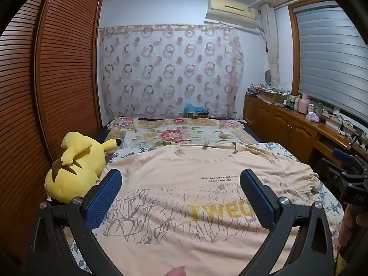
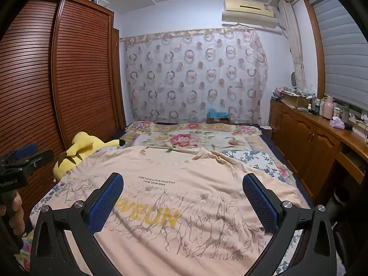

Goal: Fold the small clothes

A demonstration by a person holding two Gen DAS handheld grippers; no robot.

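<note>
Far left, a louvred wooden wardrobe [image 1: 57, 80] lines the wall, and a yellow plush toy [image 1: 76, 168] lies on its side at the left edge of the bed [image 2: 260, 156], just beside the garment's left sleeve. Left gripper [image 1: 181, 195]: jaws spread as wide as they go, blue pads [image 1: 103, 200] well apart, nothing between them but air; it hovers above the lower left part of the shirt, angled slightly downward, touching no cloth as far as the view shows. The task item, a peach T-shirt [image 1: 174, 174] with a grey branch print and yellow lettering, lies spread flat, front up, across the near half of the bed, collar toward the far wall, its right sleeve rumpled. Right gripper [image 2: 182, 197]: same condition, jaws fully apart, blue pads [image 2: 260, 202] flanking the shirt's lettering from above, empty, no contact visible. Each gripper shows at the edge of the other's view, held in a hand [image 2: 16, 209]. Beyond the shirt, a floral quilt [image 2: 195, 138]; behind it, a ring-patterned curtain [image 2: 195, 73]. Far right, a wooden cabinet [image 2: 306, 133] with bottles under a window blind [image 1: 333, 53].
</note>
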